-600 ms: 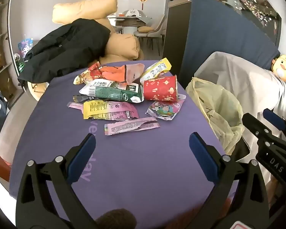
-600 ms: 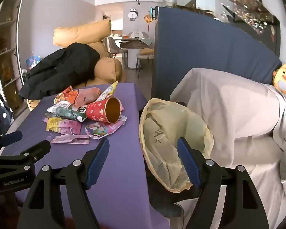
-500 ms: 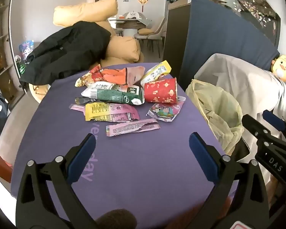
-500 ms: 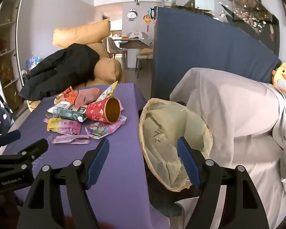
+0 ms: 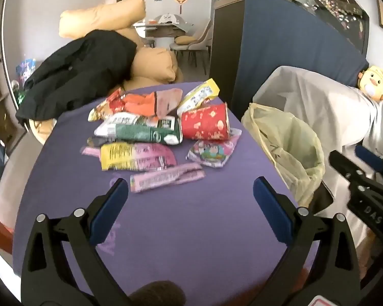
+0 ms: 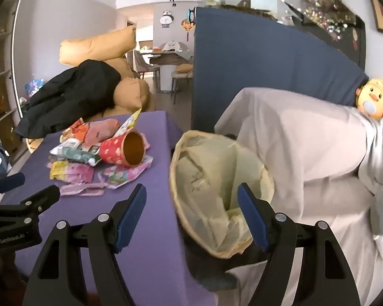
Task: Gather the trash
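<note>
Trash [image 5: 153, 137] lies heaped on the purple bench [image 5: 191, 229] beside the open bag [image 6: 217, 191], so my left tongs [image 5: 190, 193] and right tongs [image 6: 191, 199] hang spread, empty, ready for picking.

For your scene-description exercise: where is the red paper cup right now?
The red paper cup lies on its side on the purple tablecloth, at the pile's right edge nearest the bin bag, beside the green wrapper.

Print on the motion-blurred pink foil wrapper [image 5: 166, 178] is unreadable, and the yellow plastic bin liner [image 6: 217, 183] hides its bin's body.
</note>
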`<state>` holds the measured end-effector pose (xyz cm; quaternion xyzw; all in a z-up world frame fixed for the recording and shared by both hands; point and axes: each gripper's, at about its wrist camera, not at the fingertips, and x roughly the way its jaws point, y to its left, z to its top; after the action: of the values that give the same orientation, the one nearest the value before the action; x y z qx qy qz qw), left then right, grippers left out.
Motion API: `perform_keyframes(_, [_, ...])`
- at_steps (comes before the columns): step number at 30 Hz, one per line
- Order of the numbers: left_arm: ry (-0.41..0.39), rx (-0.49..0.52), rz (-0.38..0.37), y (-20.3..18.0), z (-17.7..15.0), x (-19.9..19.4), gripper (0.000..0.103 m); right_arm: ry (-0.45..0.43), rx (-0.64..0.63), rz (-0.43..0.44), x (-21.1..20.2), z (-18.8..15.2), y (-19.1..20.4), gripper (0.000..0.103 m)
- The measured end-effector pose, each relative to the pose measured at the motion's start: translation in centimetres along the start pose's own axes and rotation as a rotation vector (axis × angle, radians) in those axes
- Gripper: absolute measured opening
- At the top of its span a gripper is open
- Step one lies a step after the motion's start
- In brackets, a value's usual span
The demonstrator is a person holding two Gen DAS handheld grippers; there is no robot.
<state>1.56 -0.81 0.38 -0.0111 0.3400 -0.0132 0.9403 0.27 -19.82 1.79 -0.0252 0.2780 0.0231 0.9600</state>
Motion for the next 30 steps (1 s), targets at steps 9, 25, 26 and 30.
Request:
perform_keyframes(9, [-0.006,-0.038,0.007,0.6,1.3,1.6,0.094,-0.037,-0.023,0.015,1.1,1.7,0.2,0.070])
perform_keyframes(25, [-0.023,-0.034,0.019,0.7,0.3,1.9,0.094,-0.011,-0.009,0.031,1.7,0.8,0.4,0.070])
perform_keyframes(26, [-0.024,-0.033,0.019,0.7,0.3,1.8,0.094,-0.010,-0.009,0.032,1.8,0.8,0.4,0.070])
perform_keyframes(30, [-0.024,-0.036,0.019,0.7,0.3,1.8,0.094,-0.005,-0.011,0.031,1.8,0.8,0.4,0.070])
